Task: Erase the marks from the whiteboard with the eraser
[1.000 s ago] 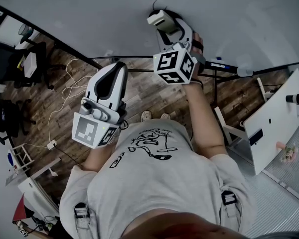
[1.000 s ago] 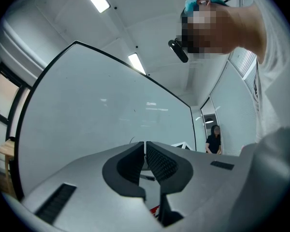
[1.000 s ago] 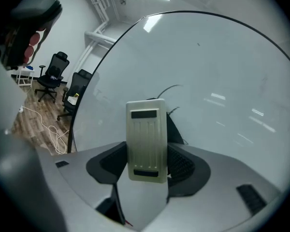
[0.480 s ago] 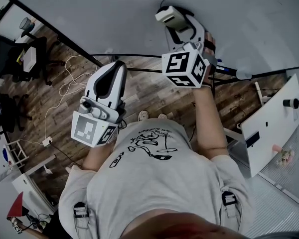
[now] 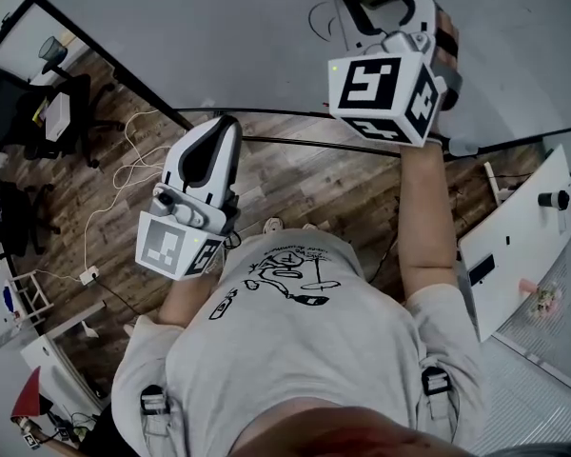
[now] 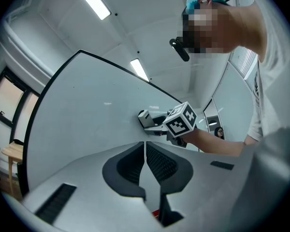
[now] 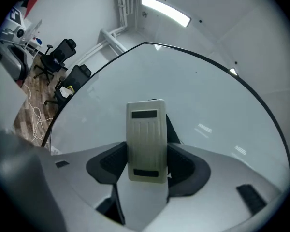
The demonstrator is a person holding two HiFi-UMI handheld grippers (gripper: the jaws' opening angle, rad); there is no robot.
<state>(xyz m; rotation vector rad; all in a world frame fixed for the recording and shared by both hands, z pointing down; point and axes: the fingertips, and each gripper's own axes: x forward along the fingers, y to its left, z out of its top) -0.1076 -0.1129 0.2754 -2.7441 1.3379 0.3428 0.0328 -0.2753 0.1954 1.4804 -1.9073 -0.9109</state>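
Right gripper point(image 7: 146, 166) pinches the eraser point(image 7: 146, 140) upright between its pads, pale ribbed back toward the camera. Whether the eraser touches the whiteboard point(image 7: 203, 86) is hidden behind it. In the head view the eraser is cut off by the top edge. Left gripper point(image 6: 145, 164) is low, off the board, jaws pressed together on nothing. A thin dark stroke point(image 5: 316, 15) shows on the board, too faint to read.
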